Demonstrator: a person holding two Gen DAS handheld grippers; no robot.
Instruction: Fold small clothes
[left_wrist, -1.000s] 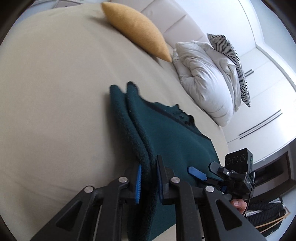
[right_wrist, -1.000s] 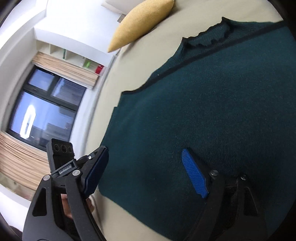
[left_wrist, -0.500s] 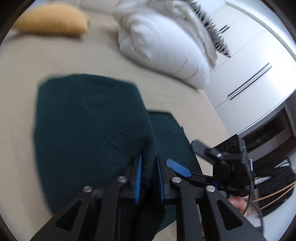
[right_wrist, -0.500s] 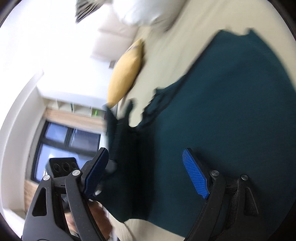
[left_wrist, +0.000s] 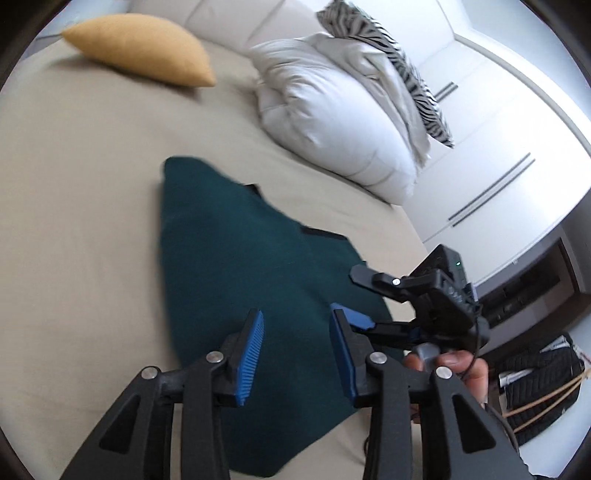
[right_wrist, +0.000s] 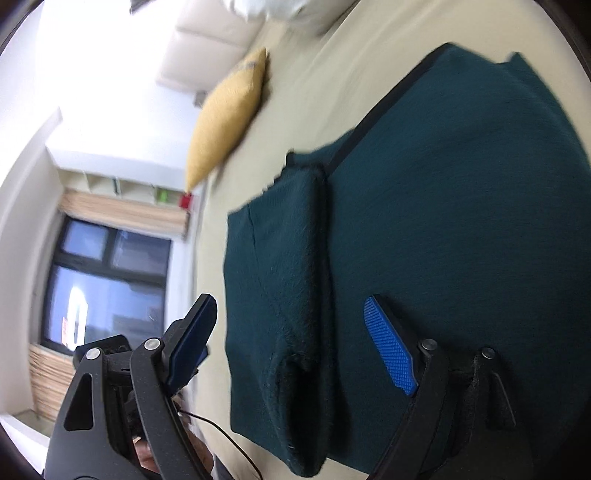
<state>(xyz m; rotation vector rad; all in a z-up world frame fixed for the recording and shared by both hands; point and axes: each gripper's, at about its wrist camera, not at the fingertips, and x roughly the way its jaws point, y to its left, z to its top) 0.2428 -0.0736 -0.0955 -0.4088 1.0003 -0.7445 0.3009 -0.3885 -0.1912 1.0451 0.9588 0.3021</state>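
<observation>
The dark green sweater (left_wrist: 236, 280) is laid on the beige bed sheet (left_wrist: 74, 221), with one side folded over the body so that a thick rolled edge (right_wrist: 303, 280) is seen running along the garment in the right wrist view. A black trim line (right_wrist: 373, 122) is noted on the far side of that fold.

The left gripper (left_wrist: 295, 347) is held just above the near part of the sweater, jaws spread, nothing between the blue pads (left_wrist: 249, 350). The right gripper (right_wrist: 291, 339) is held over the folded edge, jaws likewise wide apart and empty — no cloth is pinched by either tool.

Risks judged from here: the folded flap is bulky and unweighted, so it may spring open if it is brushed by a finger. If only the top layer is taken at the next grasp, the layers beneath could be dragged askew and the fold skewed. The knit may also catch on the ridged pads.

Surroundings, relative to the sweater: a yellow cushion (left_wrist: 140, 48) lies well beyond it, a white duvet bundle (left_wrist: 332, 118) with a zebra-print pillow (left_wrist: 399, 62) beyond and to one side. White wardrobe doors (left_wrist: 498, 155) and a window (right_wrist: 107, 288) are also recorded.
</observation>
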